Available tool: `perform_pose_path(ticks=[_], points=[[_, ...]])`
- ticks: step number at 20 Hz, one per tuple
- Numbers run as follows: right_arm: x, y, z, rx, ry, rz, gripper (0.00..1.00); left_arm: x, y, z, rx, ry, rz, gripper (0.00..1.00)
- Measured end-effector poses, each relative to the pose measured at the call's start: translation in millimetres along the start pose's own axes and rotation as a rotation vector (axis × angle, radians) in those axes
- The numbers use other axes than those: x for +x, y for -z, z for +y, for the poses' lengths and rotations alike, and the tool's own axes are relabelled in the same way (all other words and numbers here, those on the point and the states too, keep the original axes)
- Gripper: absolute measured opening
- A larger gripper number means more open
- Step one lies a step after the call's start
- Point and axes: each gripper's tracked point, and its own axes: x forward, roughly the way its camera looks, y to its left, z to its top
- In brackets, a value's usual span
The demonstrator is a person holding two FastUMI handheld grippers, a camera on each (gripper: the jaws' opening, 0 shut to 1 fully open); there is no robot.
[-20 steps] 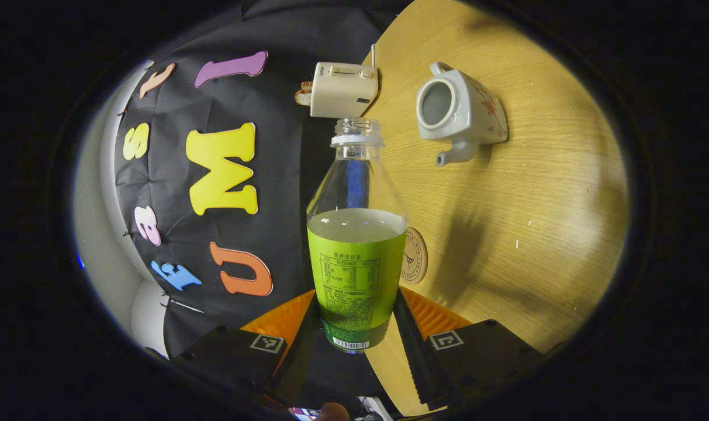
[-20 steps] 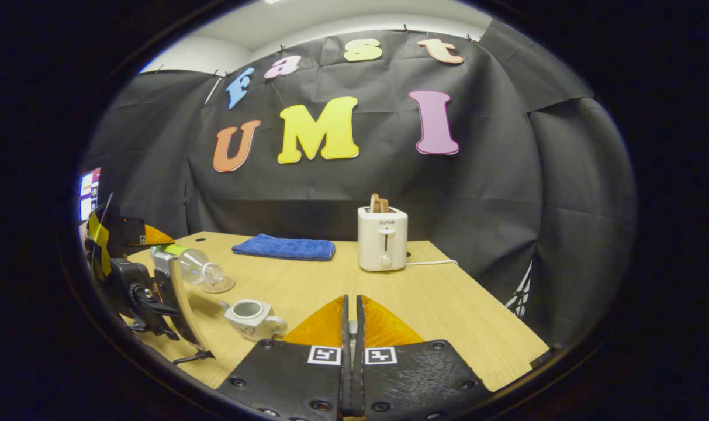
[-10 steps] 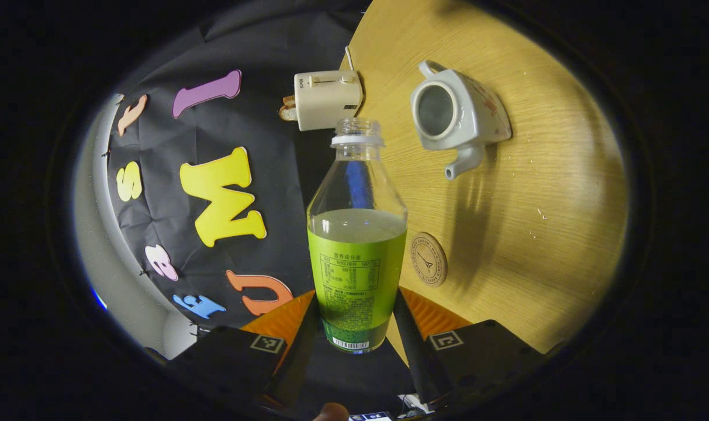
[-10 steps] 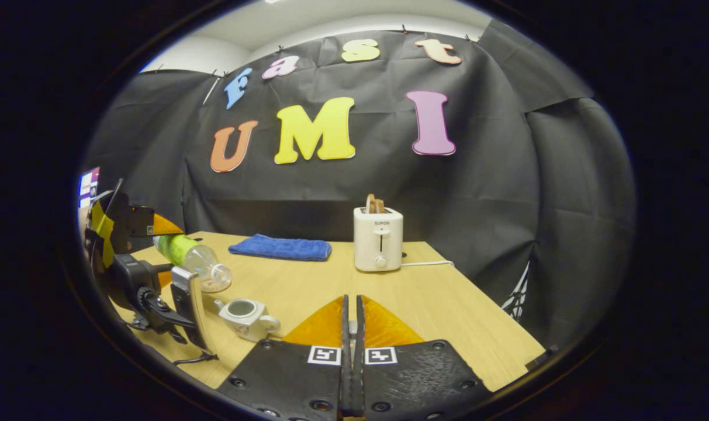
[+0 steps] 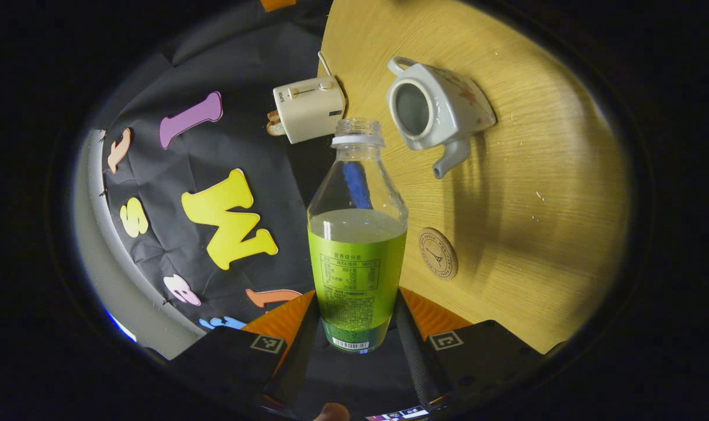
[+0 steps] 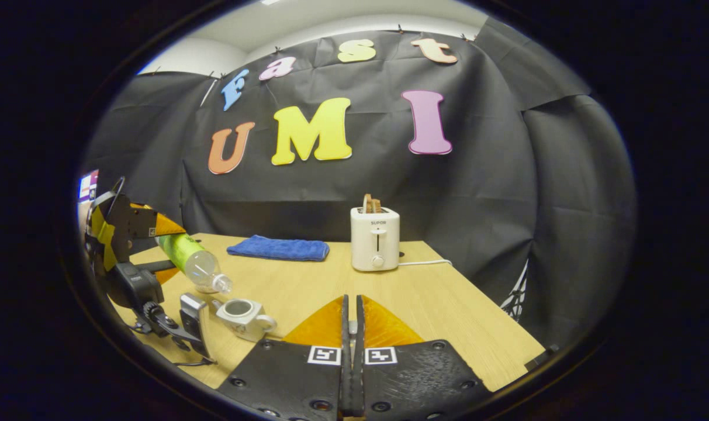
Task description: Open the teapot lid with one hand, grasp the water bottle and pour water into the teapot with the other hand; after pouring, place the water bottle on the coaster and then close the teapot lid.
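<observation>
The left tool (image 5: 357,327) is clamping the green-labelled clear plastic water bottle (image 5: 357,245), its open neck tilting down toward the lidless white ceramic teapot (image 5: 433,108) on the wooden worktop (image 5: 535,193). The right tool (image 6: 352,327) is sitting closed; whether it grips anything, I cannot tell.

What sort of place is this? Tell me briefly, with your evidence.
Probably a staged recording booth set up like a kitchen corner: a black cloth wall backs a wooden table holding a toaster, a teapot and a folded blue cloth.
</observation>
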Motion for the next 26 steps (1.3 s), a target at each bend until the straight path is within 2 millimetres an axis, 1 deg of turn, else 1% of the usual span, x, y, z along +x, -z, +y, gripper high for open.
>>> perform_pose_path(ticks=[1, 2, 5, 6, 9, 10, 11, 12, 21, 25, 26], points=[[0, 0, -1, 0.001, 0.001, -0.003, 0.01, 1, 0, 0, 0.007, -0.002, -0.001, 0.72], [0, -1, -1, 0.003, 0.001, -0.004, 0.01, 2, -1, 2, 0.016, -0.004, -0.001, 0.75], [0, 0, -2, 0.005, 0.001, -0.004, 0.0, 2, -4, 7, 0.048, -0.024, -0.002, 0.72], [0, -1, -1, 0.005, 0.001, -0.003, 0.0, 3, -3, 10, 0.057, -0.028, -0.004, 0.75], [0, 0, -2, 0.007, 0.0, -0.003, 0.01, 1, -2, 12, 0.073, -0.038, 0.003, 0.75], [1, -1, -2, 0.008, 0.0, -0.004, 0.01, 2, -1, 14, 0.084, -0.042, 0.004, 0.75], [0, 0, -2, 0.008, 0.0, -0.004, 0.01, 3, -2, 16, 0.094, -0.048, 0.003, 0.72], [0, -1, -2, 0.008, 0.0, -0.005, 0.0, 2, -1, 18, 0.103, -0.053, 0.006, 0.75], [0, -1, -1, 0.009, -0.001, -0.009, 0.0, -2, -1, 27, 0.18, -0.098, 0.015, 0.75], [-1, -1, -1, 0.008, 0.0, -0.009, 0.0, -4, -3, 34, 0.209, -0.123, 0.018, 0.74], [-1, -2, -2, 0.008, 0.0, -0.009, 0.0, -3, -3, 33, 0.211, -0.123, 0.016, 0.74]])
